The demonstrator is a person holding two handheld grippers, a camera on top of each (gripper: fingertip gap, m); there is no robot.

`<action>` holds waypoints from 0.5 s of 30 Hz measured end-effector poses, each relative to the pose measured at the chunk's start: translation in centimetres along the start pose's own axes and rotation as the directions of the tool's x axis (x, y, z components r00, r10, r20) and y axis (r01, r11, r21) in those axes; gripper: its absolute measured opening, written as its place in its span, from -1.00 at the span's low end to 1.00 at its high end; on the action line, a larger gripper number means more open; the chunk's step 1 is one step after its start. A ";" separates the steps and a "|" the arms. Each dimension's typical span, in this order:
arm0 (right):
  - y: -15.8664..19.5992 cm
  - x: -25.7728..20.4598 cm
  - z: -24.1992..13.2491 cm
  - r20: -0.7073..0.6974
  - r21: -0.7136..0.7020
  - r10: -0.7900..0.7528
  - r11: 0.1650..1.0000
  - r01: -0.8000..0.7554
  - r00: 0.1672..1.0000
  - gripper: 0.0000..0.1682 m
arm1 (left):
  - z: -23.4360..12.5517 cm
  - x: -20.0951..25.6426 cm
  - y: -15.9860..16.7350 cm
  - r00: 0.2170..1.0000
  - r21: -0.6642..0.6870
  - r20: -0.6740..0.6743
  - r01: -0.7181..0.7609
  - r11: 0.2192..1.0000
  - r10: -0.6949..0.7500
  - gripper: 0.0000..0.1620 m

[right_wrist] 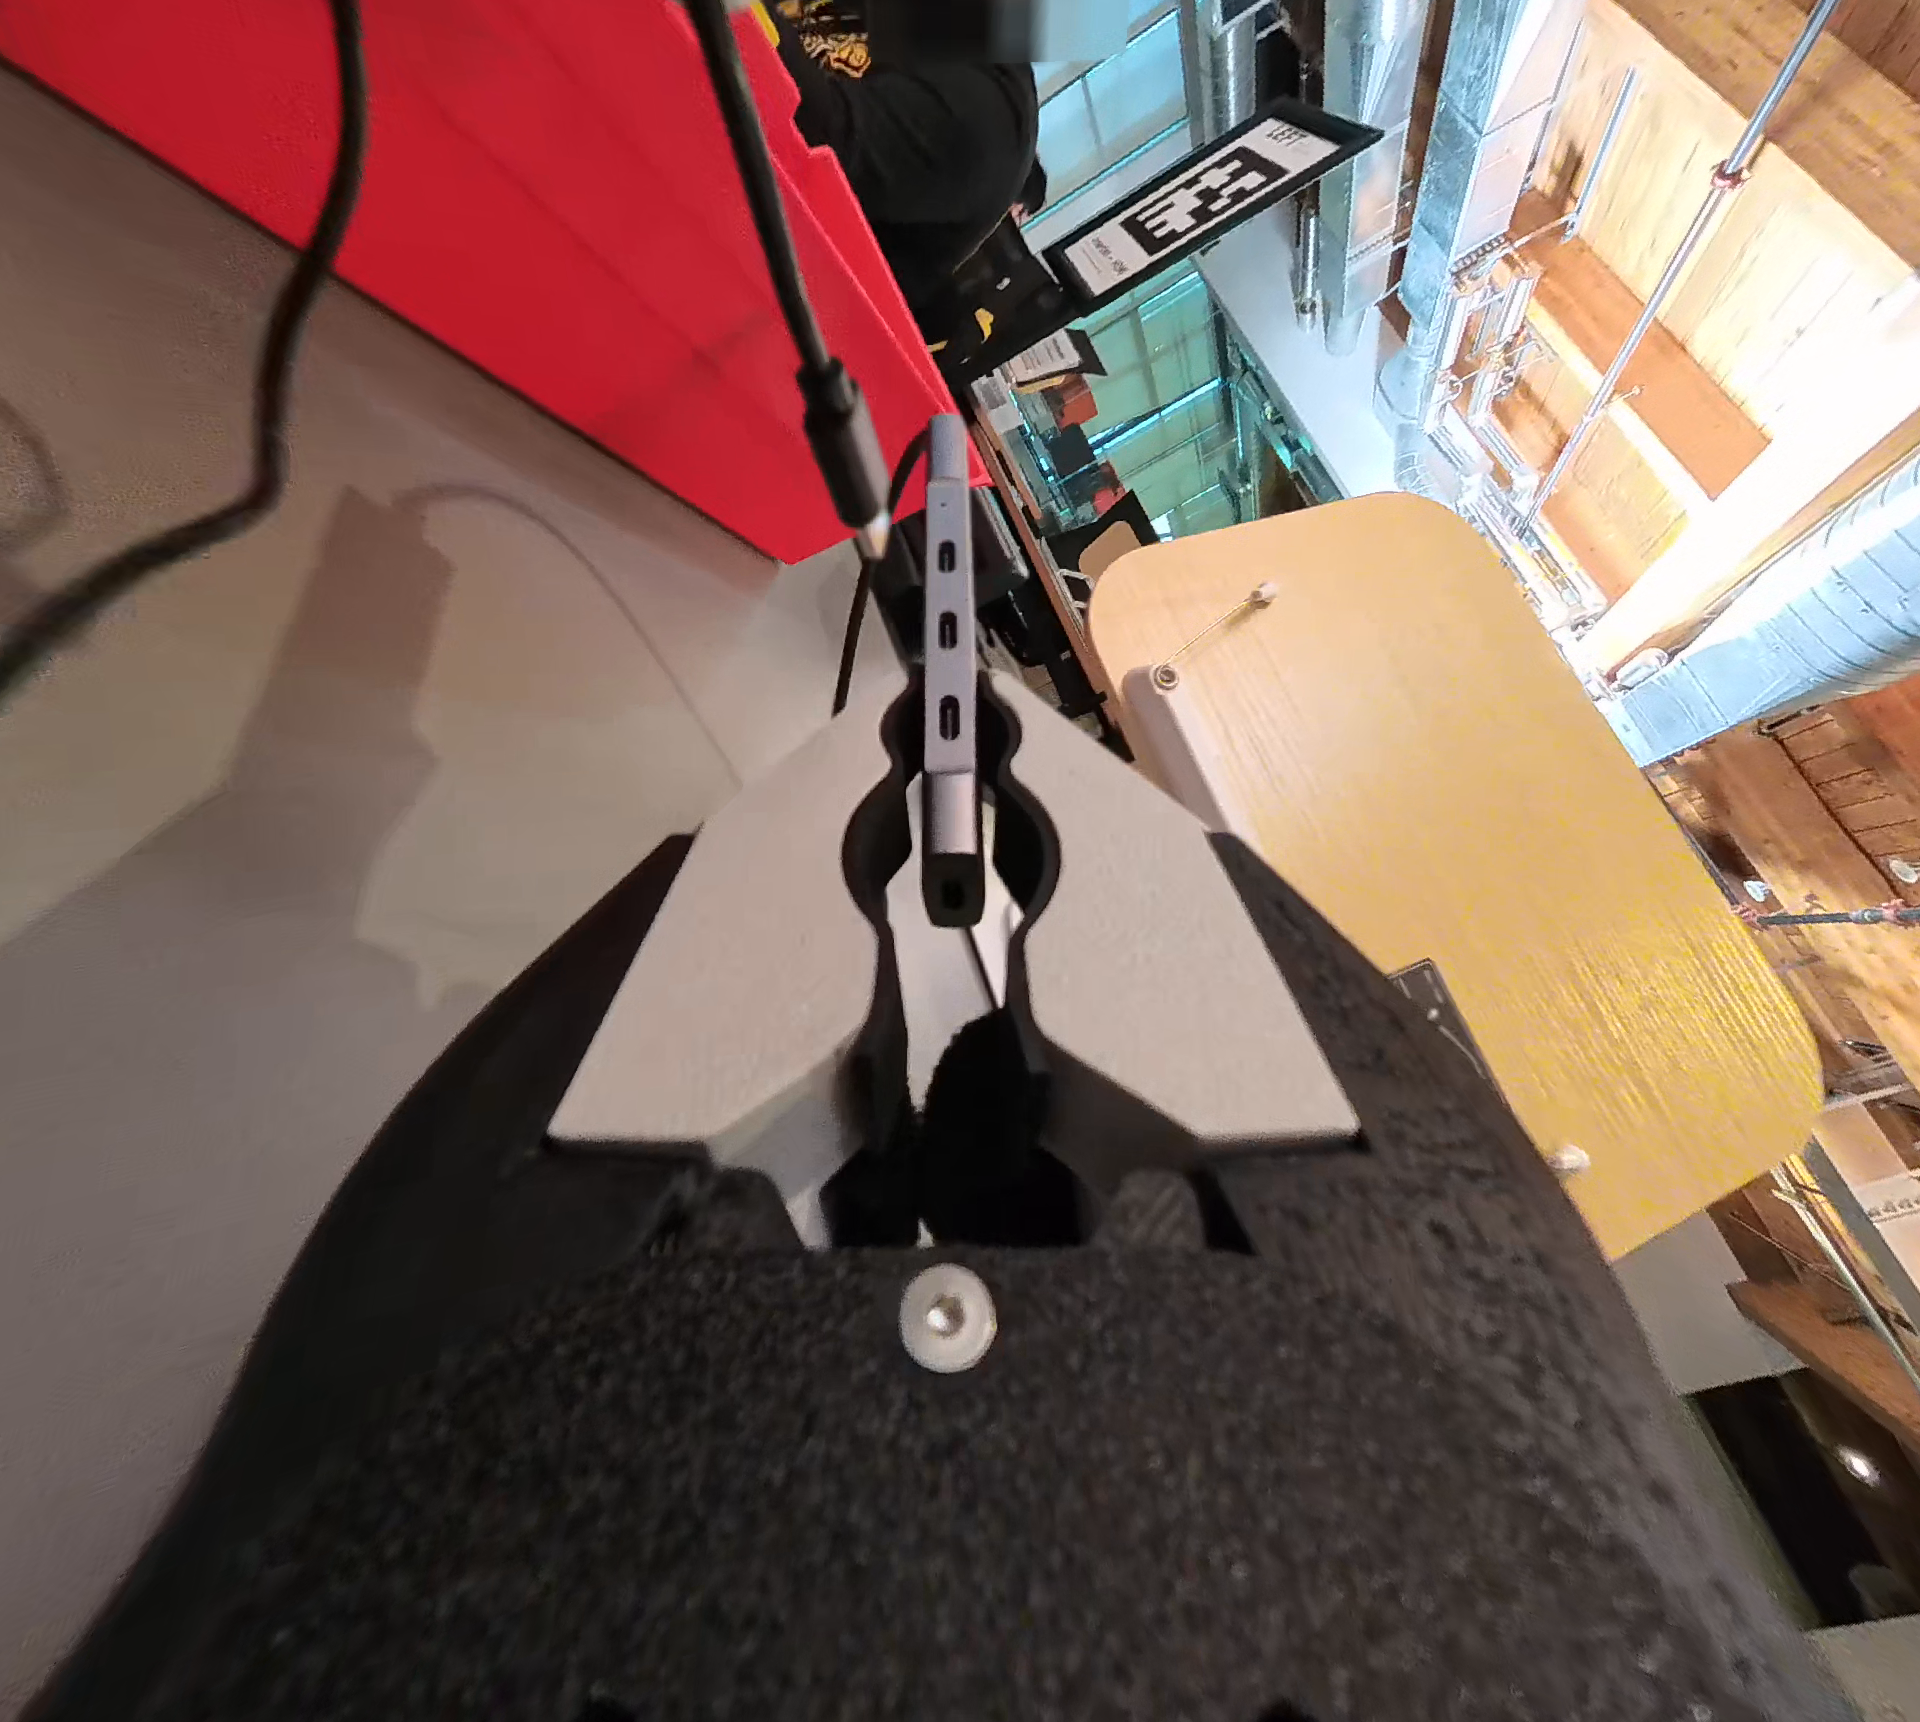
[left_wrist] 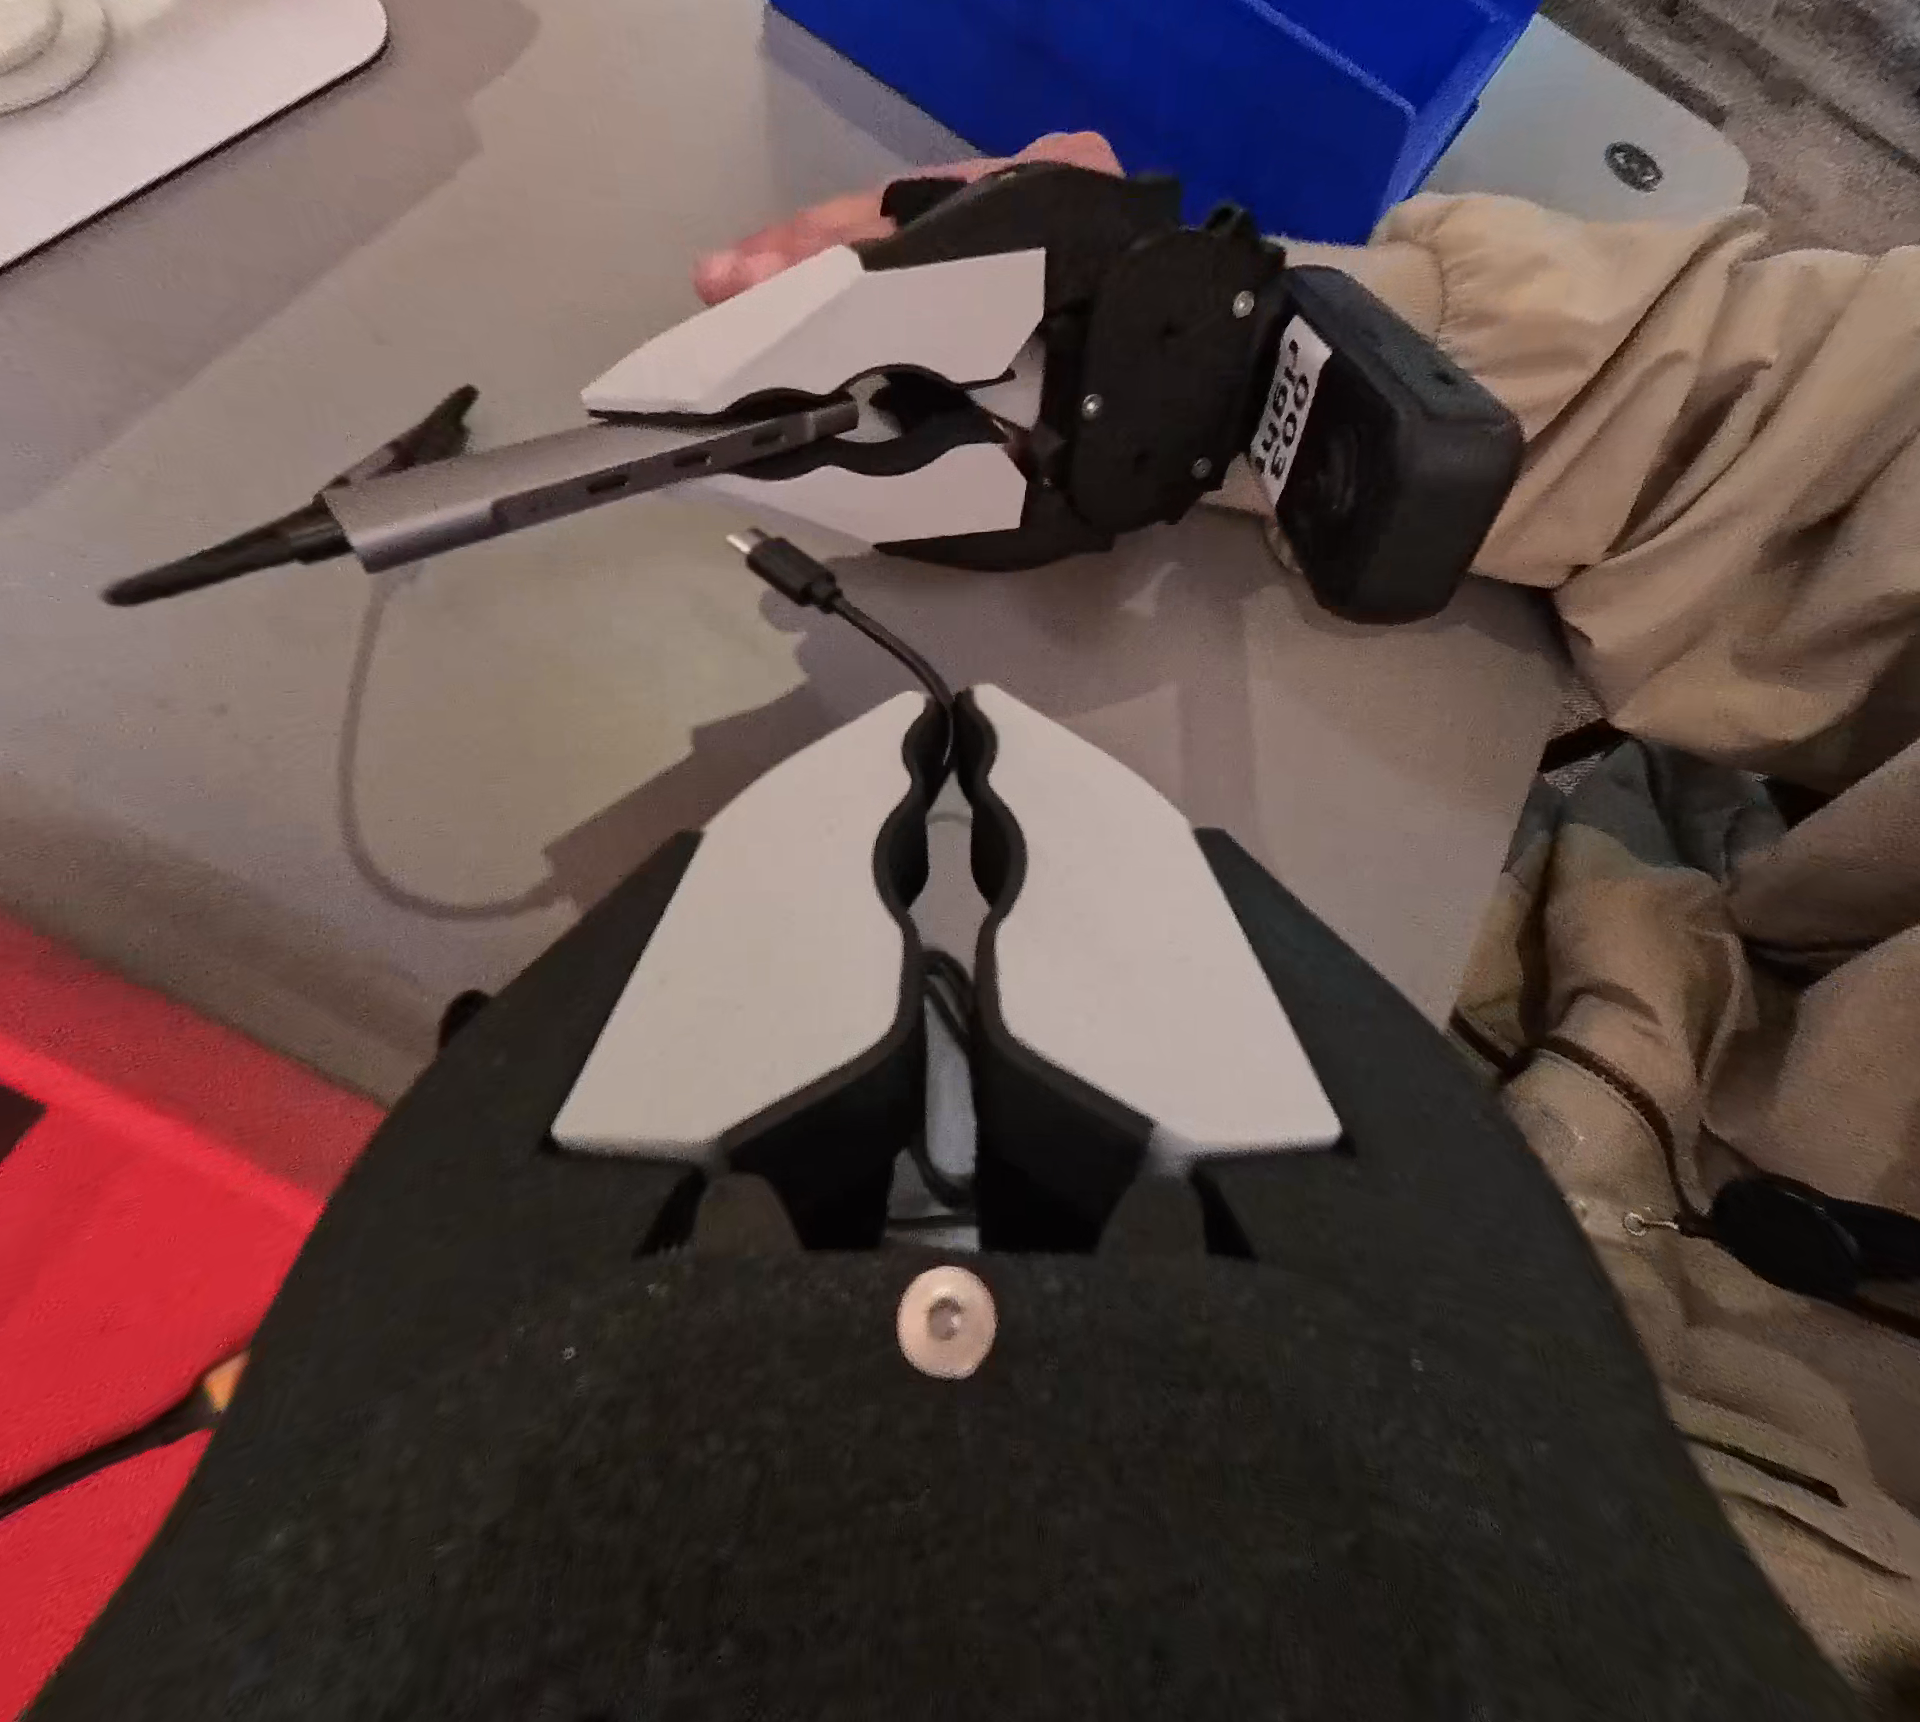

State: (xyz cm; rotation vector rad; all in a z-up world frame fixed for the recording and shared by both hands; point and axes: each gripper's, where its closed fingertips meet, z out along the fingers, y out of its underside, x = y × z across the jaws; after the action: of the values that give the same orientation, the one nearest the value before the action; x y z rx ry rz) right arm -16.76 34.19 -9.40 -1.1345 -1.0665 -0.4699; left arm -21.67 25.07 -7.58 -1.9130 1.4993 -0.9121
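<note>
jaws: left gripper (left_wrist: 951,706) pinches black cable (left_wrist: 831,597) | right gripper (left_wrist: 665,436) sideways, clamps grey hub (left_wrist: 540,493)

The black cable's (left_wrist: 883,633) far end is seemingly hidden behind the left gripper (left_wrist: 951,706).

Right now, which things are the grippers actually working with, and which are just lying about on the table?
In use:
left gripper, shut on the black cable with its plug
right gripper, shut on the grey hub

Lying about:
blue bin
red box
white tray
</note>
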 end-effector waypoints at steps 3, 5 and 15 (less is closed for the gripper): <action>-0.1 -0.3 0.1 0.009 -0.002 -0.008 1.000 0.008 1.000 -0.91 | 0.5 0.5 -0.3 0.999 0.021 -0.036 -0.013 1.000 0.014 -0.97; -0.2 -0.5 0.1 0.014 0.000 -0.026 1.000 0.026 1.000 -0.91 | 0.8 0.3 -0.3 0.999 0.018 -0.038 -0.019 1.000 0.020 -0.97; -0.5 -1.4 0.3 0.040 -0.011 -0.062 0.998 0.063 0.997 -0.92 | 1.8 -0.1 0.3 0.995 0.023 -0.095 0.039 0.999 -0.037 -0.97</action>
State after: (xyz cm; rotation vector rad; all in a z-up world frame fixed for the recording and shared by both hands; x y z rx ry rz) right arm -17.90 33.99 -10.37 -1.1276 -1.1375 -0.5056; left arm -20.48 25.13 -8.96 -1.9101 1.5022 -1.0465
